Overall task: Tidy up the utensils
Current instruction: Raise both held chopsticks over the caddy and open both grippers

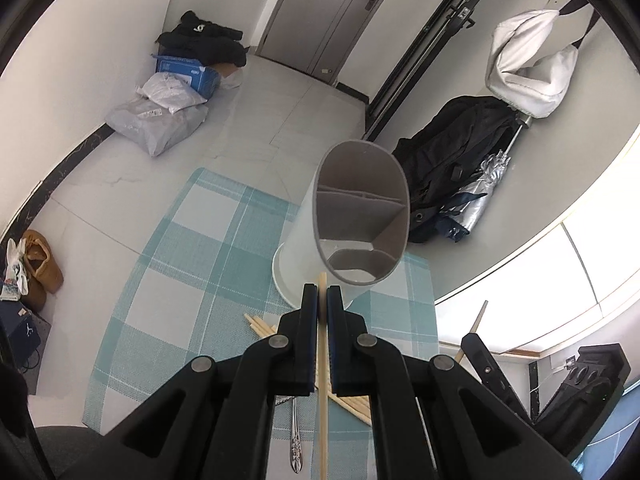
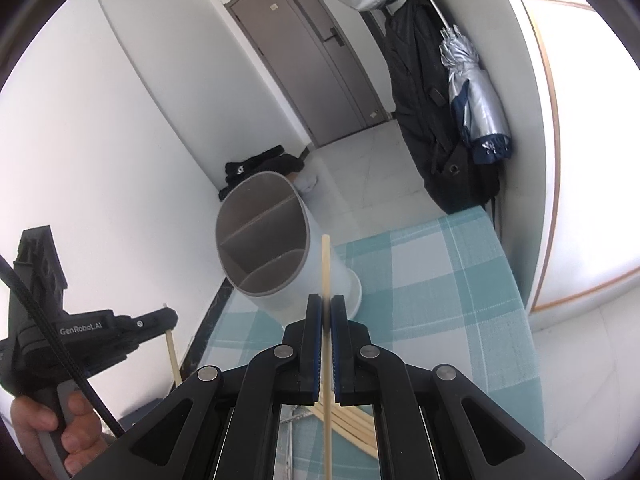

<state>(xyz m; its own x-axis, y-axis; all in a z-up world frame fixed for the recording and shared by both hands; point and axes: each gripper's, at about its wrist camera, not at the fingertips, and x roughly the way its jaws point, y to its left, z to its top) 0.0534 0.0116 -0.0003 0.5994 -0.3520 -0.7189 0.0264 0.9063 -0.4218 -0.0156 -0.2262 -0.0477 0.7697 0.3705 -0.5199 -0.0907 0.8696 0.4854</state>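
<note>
Holding one chopstick (image 1: 322,380) per hand-held gripper, left (image 1: 322,294) and right (image 2: 326,304) both clenched, tips aimed at holder (image 1: 352,232) for drop-in.

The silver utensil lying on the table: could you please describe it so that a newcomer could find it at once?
Start at the blue-and-white checked tablecloth with the white oval divided utensil holder standing on it. On the cloth's near edge, under the left gripper, lies the slim silver metal utensil handle. Unlike the pale wooden chopsticks around it, it is shiny with an embossed end.
</note>
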